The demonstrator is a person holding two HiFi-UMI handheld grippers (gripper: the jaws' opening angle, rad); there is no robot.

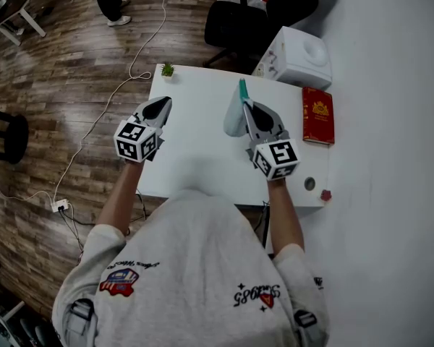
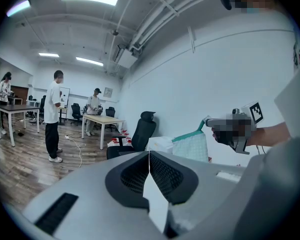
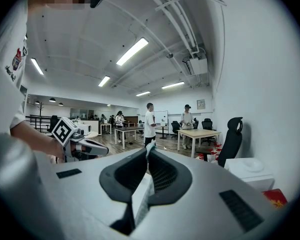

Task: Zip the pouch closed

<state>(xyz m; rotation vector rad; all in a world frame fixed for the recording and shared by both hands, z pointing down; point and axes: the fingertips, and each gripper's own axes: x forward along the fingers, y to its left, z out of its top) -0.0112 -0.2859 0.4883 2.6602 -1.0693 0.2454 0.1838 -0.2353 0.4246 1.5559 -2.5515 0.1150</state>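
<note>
Right claw [image 1: 247,108] is clamped on the pouch [image 1: 233,118]. In the right gripper view we see its jaws together with the white mesh pinched between them, and a corner of the mesh sticks out above the tips. The pouch hangs from this claw over the middle of the white worktop [image 1: 195,157], with its teal zip edge [image 1: 241,87] on the top side. We cannot tell if its bottom touches the worktop. Our left claw [image 1: 161,108] has its jaws together with nothing between them. It hovers over the left part of the worktop, well apart from the pouch. Near the right edge lies a red booklet [image 1: 317,114], and at the far left corner stands a small plant [image 1: 167,69].
</note>
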